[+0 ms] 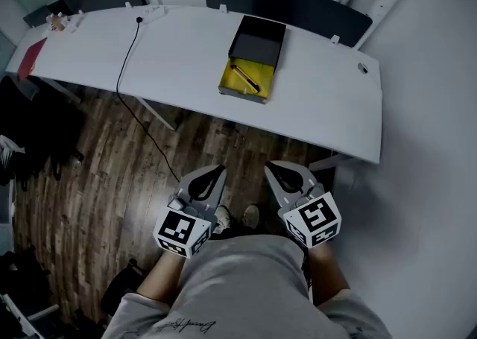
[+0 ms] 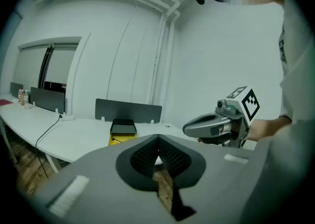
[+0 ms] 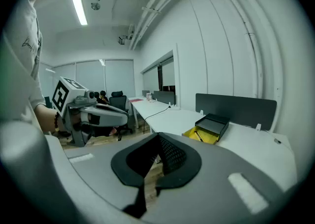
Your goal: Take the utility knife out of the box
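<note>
An open box (image 1: 249, 80) with a yellow inside and a black lid (image 1: 258, 38) raised at its far side lies on the white table (image 1: 186, 54). The utility knife (image 1: 244, 77), dark and slim, lies slantwise in the yellow part. My left gripper (image 1: 216, 170) and right gripper (image 1: 276, 168) hang side by side over the wooden floor, well short of the table's near edge. Both are shut with nothing in them. The box (image 2: 121, 133) shows far off in the left gripper view, and the box (image 3: 208, 128) shows again in the right gripper view, with the knife (image 3: 199, 136) inside.
A black cable (image 1: 128, 58) runs across the table's left part and down to the floor. A dark divider panel (image 1: 291, 1) stands behind the table. A red item (image 1: 31, 56) and small objects (image 1: 59, 21) sit at the far left. A white wall (image 1: 432, 144) bounds the right side.
</note>
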